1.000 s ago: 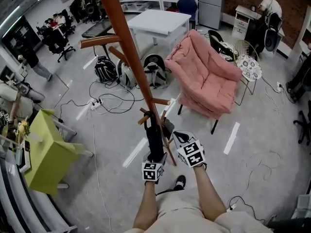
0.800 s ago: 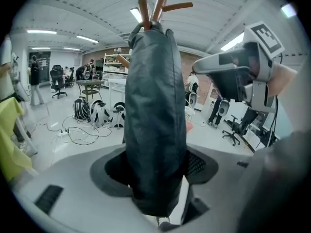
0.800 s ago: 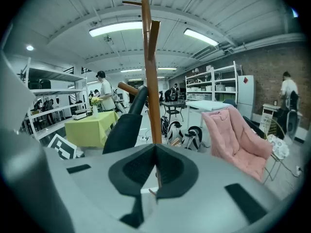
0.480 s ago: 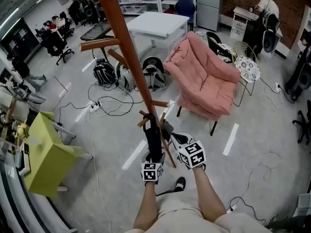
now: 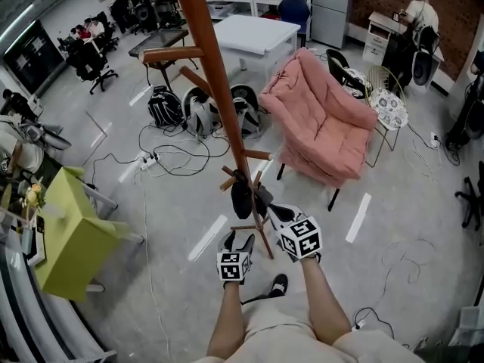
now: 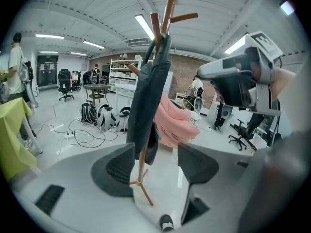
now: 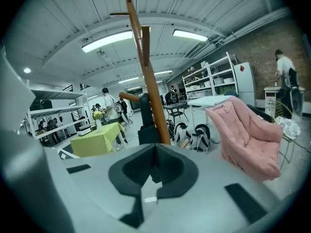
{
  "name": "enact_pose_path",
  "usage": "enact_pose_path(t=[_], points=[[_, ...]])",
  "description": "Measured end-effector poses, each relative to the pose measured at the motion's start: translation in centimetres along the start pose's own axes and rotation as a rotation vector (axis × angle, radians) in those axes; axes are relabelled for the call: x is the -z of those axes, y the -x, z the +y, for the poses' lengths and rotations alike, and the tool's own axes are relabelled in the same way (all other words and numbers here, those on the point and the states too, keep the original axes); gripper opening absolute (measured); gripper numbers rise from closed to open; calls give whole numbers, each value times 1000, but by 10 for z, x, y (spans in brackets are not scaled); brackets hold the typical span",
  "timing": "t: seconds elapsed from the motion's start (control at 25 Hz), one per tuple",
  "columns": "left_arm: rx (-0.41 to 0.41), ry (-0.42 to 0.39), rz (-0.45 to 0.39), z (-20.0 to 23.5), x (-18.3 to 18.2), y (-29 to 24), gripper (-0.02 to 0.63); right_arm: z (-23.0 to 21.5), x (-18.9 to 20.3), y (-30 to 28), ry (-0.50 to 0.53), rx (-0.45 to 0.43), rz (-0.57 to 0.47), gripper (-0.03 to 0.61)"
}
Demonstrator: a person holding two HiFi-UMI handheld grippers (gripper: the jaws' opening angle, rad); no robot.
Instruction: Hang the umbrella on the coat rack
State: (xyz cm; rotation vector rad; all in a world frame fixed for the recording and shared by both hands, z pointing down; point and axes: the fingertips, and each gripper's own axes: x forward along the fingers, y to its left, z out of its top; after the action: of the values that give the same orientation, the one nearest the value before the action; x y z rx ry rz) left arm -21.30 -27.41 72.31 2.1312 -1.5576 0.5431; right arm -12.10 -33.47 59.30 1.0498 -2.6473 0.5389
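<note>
The brown wooden coat rack (image 5: 219,89) rises from the floor just ahead of me. A dark folded umbrella (image 5: 242,197) hangs from a low peg beside the pole, free of both grippers. My left gripper (image 5: 237,240) is just below it, open and holding nothing. In the left gripper view the umbrella (image 6: 148,101) hangs along the rack (image 6: 167,4), beyond the parted jaws of the left gripper (image 6: 155,166). My right gripper (image 5: 278,216) is at the rack's right, shut and empty. Its own view shows the right gripper (image 7: 154,171) closed, with the pole (image 7: 148,72) and umbrella (image 7: 146,125) behind.
A pink armchair (image 5: 321,119) stands right of the rack. Backpacks (image 5: 197,112) and floor cables (image 5: 166,157) lie behind it. A yellow-green table (image 5: 68,240) is at the left and a white table (image 5: 257,32) at the back. People sit at desks far off.
The left gripper has let go of the umbrella's lower end and drawn back toward me. The umbrella now hangs by itself from the peg. The right gripper has barely moved.
</note>
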Motion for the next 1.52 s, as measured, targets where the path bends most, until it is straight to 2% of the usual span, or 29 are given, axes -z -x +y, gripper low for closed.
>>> enact_pose_path(t=[0.12, 0.28, 0.56, 0.8, 1.12, 1.28, 1.52], points=[[-11, 25, -34, 6, -7, 5, 281, 1, 2, 0, -3, -10, 1, 5], [-45, 41, -115, 24, -37, 21, 281, 6, 0, -1, 2, -20, -4, 5], [-72, -22, -223, 37, -89, 47, 279, 4, -4, -1, 0, -8, -9, 5], [-16, -59, -291, 24, -120, 62, 279, 4, -2, -3, -36, -1, -29, 5], [-24, -114, -317, 23, -140, 76, 279, 7, -6, -1, -35, 3, -45, 5], [-20, -126, -351, 23, -152, 83, 259, 7, -6, -1, -29, 13, -47, 5], [-14, -151, -348, 23, -156, 90, 208, 13, -3, 3, -43, 28, -42, 5]])
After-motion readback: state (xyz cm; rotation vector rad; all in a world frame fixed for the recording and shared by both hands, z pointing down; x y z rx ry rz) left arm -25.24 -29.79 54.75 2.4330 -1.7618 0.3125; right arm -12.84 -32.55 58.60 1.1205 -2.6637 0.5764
